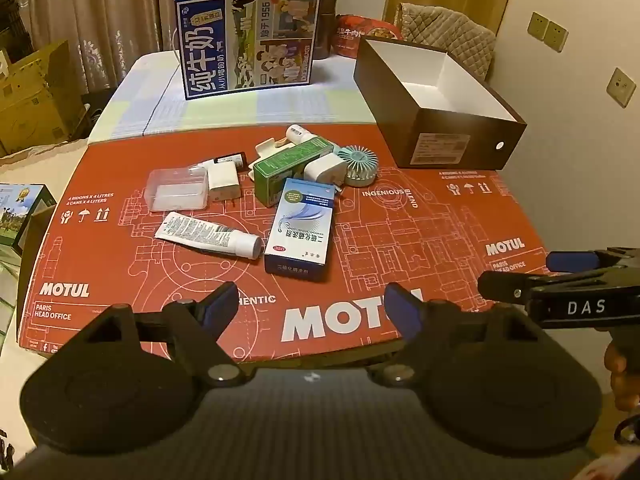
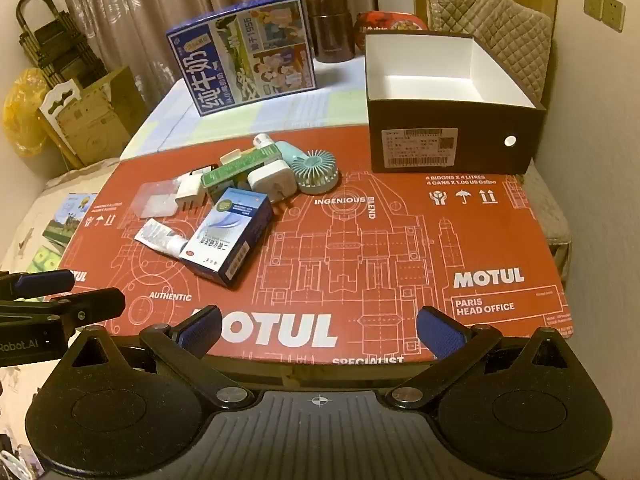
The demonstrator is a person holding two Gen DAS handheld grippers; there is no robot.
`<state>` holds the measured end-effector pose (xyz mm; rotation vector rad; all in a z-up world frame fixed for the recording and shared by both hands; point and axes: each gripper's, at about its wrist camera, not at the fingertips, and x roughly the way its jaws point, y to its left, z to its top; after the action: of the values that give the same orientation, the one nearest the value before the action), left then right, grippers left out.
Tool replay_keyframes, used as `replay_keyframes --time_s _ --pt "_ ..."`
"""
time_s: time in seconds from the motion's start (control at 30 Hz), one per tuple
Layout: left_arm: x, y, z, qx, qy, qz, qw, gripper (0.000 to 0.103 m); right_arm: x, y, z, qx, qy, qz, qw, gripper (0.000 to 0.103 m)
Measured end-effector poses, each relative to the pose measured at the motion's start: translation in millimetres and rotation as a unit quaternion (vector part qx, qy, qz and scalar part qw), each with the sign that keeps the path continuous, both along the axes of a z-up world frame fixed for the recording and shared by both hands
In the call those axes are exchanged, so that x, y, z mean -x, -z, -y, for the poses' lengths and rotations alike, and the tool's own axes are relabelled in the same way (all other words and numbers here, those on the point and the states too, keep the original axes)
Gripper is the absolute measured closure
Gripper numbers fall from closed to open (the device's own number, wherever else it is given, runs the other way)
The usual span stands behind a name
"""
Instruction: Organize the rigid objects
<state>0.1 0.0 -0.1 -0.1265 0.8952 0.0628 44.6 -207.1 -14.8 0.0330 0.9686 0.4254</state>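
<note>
A heap of small items lies on the red MOTUL cardboard sheet [image 1: 400,240]: a blue-and-white medicine box [image 1: 302,228], a green box [image 1: 290,168], a white tube [image 1: 208,234], a clear plastic case [image 1: 178,188], white plug adapters [image 1: 324,170], a small teal fan [image 1: 360,162]. An empty dark box with a white inside [image 1: 436,104] stands at the back right. My left gripper [image 1: 316,312] hangs open over the sheet's near edge, nothing between its fingers. My right gripper [image 2: 320,330] is open too, near the front edge, right of the heap [image 2: 236,204].
A tall blue milk carton box [image 1: 248,40] stands at the back of the table, with a brown jar [image 2: 330,26] and a red packet [image 2: 388,22] behind the dark box [image 2: 452,116]. Cardboard boxes [image 1: 32,96] sit off the left side. A wall runs along the right.
</note>
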Motion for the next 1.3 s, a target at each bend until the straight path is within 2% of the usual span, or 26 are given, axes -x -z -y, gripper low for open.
replay_keyframes --time_s 1.3 --pt "-0.7 -1.1 -3.4 -0.002 0.001 -0.001 1.0000 0.026 -6.8 -0.2 -1.4 -0.001 -0.002 0.000 1.000 0.002"
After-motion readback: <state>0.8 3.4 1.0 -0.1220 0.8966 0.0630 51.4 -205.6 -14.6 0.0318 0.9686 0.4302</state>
